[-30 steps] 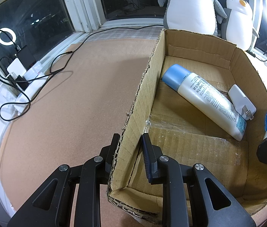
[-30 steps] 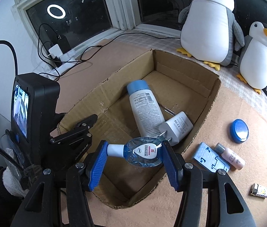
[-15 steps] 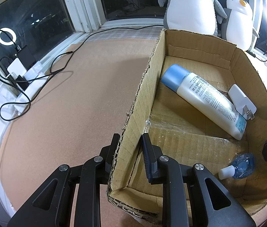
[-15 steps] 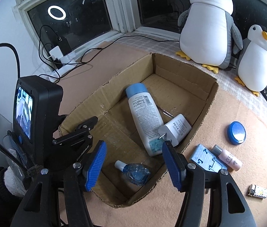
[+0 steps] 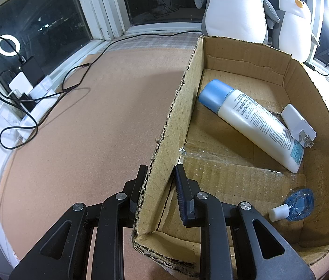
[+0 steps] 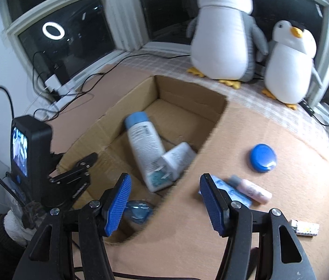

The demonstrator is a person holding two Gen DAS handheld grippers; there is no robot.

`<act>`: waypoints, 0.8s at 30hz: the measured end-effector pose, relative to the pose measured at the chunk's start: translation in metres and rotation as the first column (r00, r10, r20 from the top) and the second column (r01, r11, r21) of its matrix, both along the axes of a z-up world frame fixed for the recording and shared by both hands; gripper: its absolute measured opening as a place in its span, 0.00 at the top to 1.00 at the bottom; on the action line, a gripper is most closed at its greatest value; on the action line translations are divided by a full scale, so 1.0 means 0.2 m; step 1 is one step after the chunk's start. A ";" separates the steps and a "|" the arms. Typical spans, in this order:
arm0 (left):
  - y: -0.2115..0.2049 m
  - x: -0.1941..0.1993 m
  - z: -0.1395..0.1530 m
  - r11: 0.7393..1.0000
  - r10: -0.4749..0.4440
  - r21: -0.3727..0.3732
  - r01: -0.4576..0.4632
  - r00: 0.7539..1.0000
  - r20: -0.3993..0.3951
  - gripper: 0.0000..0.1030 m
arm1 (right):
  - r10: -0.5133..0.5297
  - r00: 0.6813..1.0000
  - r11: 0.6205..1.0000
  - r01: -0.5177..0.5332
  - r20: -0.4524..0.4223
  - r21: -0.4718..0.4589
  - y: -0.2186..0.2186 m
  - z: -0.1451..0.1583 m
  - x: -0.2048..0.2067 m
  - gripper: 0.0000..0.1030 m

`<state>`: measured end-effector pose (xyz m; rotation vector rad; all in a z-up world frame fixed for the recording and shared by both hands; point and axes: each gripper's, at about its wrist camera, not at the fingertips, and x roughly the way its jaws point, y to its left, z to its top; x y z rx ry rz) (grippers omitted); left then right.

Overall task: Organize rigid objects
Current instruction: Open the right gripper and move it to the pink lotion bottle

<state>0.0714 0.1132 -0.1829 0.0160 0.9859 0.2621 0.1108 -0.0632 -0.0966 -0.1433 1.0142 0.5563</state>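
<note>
My left gripper [image 5: 160, 177] is shut on the left wall of the open cardboard box [image 5: 171, 116], one finger outside and one inside. In the box lie a white bottle with a blue cap [image 5: 253, 121], a white charger [image 5: 297, 123] and, at the near right corner, a small clear blue bottle [image 5: 297, 203]. My right gripper [image 6: 165, 198] is open and empty, above the box's near right wall [image 6: 187, 168]. The small blue bottle [image 6: 138, 210] shows just behind its left finger.
On the brown mat right of the box lie a round blue tin [image 6: 263, 157], a small pink bottle [image 6: 252, 189], a pale blue flat piece [image 6: 232, 191] and a tiny white-yellow item [image 6: 305, 227]. Two plush penguins [image 6: 225, 35] stand behind. Cables and chargers [image 5: 29, 86] lie at the far left.
My right gripper opened and dropped the small blue bottle into the box's near corner, then shifted right towards the loose items. The left gripper kept its hold on the wall.
</note>
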 end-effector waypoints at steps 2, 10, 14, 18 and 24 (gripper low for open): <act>0.00 0.00 0.00 1.000 0.000 0.000 0.000 1.000 0.000 0.79 | -0.029 1.000 1.000 0.029 0.005 -0.001 -0.06 0.01 0.02 0.45; 0.00 0.00 0.00 1.000 0.000 0.000 0.000 1.000 0.000 0.79 | -0.126 0.992 0.991 0.127 0.020 -0.031 -0.30 0.02 0.12 0.45; 0.00 0.00 0.00 1.000 0.000 0.000 0.000 1.000 0.000 0.79 | -0.145 0.989 0.987 0.145 0.013 -0.063 -0.40 -0.01 0.17 0.45; 0.00 0.00 0.00 1.000 0.000 0.000 0.000 1.000 0.000 0.79 | -0.128 0.992 0.987 0.127 -0.001 -0.094 -0.45 -0.05 0.21 0.45; 0.00 0.00 0.00 1.000 0.000 -0.001 0.000 1.000 0.001 0.79 | -0.073 0.997 0.987 0.070 -0.016 -0.147 -0.45 -0.13 0.24 0.45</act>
